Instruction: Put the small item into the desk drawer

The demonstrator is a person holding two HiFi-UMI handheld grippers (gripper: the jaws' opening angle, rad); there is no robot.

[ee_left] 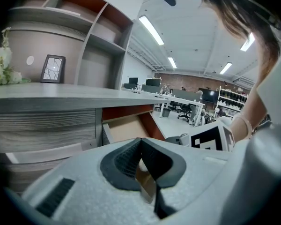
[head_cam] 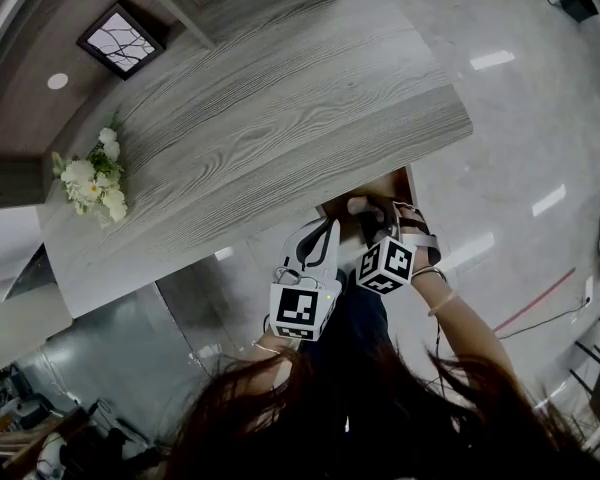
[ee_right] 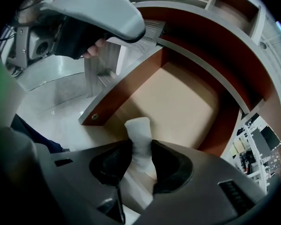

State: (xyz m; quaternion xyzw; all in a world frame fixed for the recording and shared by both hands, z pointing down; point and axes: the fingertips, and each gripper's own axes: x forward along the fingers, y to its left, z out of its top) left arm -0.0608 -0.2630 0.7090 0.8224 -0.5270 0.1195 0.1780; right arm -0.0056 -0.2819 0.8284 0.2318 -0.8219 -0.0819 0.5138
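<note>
My right gripper (ee_right: 141,159) pinches the small white item (ee_right: 138,134) just above the open drawer (ee_right: 178,102) near its front edge, left gripper (ee_left: 141,148) pressed together and empty, so I should lower well inside the walls before letting go.

Flowers (head_cam: 92,180) and frame (head_cam: 121,40) on desk (head_cam: 280,118), drawer (ee_right: 178,97) beneath, small item (ee_right: 139,139) over drawer

In the head view, the left gripper (head_cam: 323,230) and the right gripper (head_cam: 370,218) cover most of the reddish-brown wooden desk drawer (head_cam: 401,181), and in the right gripper view, dark pads (ee_right: 171,170) conceal the lower end of the small white cylindrical item (ee_right: 139,137).
</note>
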